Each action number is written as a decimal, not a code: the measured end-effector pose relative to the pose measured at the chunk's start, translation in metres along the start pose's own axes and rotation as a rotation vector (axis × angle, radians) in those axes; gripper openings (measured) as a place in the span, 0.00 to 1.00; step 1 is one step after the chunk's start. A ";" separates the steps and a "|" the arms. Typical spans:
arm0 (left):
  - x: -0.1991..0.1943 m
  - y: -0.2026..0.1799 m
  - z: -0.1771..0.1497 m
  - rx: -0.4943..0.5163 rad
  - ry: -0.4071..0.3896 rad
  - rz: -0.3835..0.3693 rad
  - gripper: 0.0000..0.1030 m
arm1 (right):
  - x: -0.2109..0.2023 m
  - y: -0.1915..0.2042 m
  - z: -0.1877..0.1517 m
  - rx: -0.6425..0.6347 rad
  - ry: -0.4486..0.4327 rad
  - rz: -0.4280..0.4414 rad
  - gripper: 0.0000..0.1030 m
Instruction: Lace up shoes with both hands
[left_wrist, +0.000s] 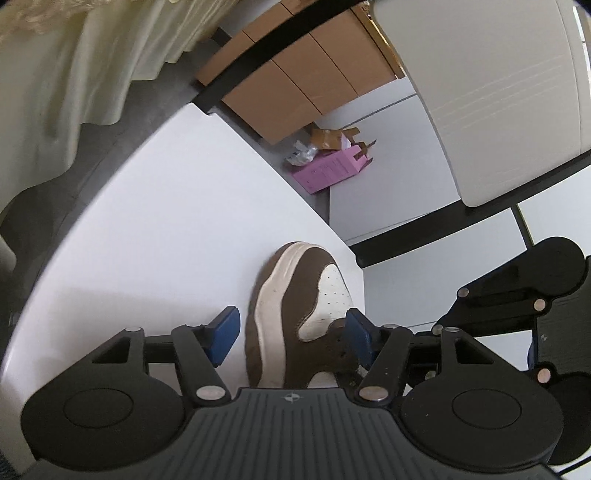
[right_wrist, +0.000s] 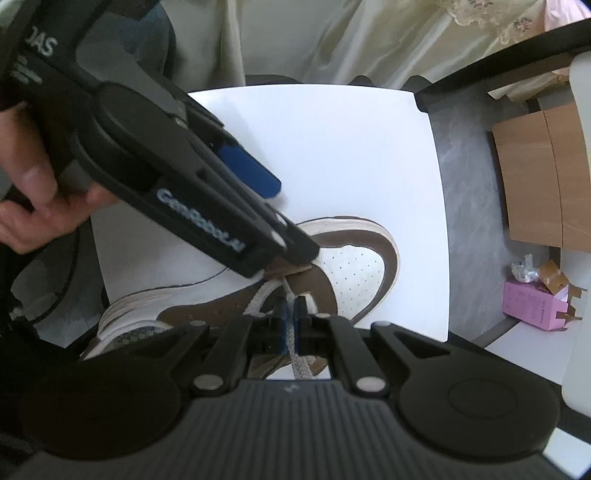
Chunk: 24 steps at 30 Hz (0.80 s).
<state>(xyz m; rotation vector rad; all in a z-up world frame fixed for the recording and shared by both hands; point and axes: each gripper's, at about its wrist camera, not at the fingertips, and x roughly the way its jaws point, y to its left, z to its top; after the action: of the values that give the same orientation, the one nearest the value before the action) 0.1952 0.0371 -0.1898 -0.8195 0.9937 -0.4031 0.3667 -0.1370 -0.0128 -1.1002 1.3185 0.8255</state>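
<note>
Sneaker (right_wrist: 354, 266), brown-and-white, lies on white table (right_wrist: 332, 147). Right gripper (right_wrist: 290, 317) clamped on grey lace (right_wrist: 291, 332) above eyelets. Left gripper (left_wrist: 288, 332) jaws apart, straddling sneaker's forefoot.

Shoe (right_wrist: 343, 266): matt brown suede, perforated white leather. Lace (right_wrist: 295, 343): woven cloth. Table (left_wrist: 166, 206): smooth white.

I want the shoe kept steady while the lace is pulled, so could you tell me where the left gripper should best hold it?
Probably at the brown eyelet flap beside the lace, coming from above: it is a thin raised edge, unlike the rounded toe.
</note>
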 end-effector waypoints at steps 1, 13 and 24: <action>0.003 -0.001 0.002 0.011 0.004 0.003 0.65 | 0.000 -0.002 0.000 0.004 -0.004 0.000 0.04; 0.017 -0.007 0.004 0.112 0.006 0.111 0.65 | -0.006 -0.009 -0.011 0.054 -0.067 -0.003 0.04; 0.008 0.009 0.014 -0.028 0.057 -0.043 0.65 | -0.013 -0.020 -0.013 0.084 -0.081 0.009 0.04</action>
<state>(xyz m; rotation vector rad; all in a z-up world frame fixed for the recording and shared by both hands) 0.2106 0.0433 -0.1974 -0.8598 1.0379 -0.4521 0.3797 -0.1541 0.0039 -0.9860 1.2799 0.8061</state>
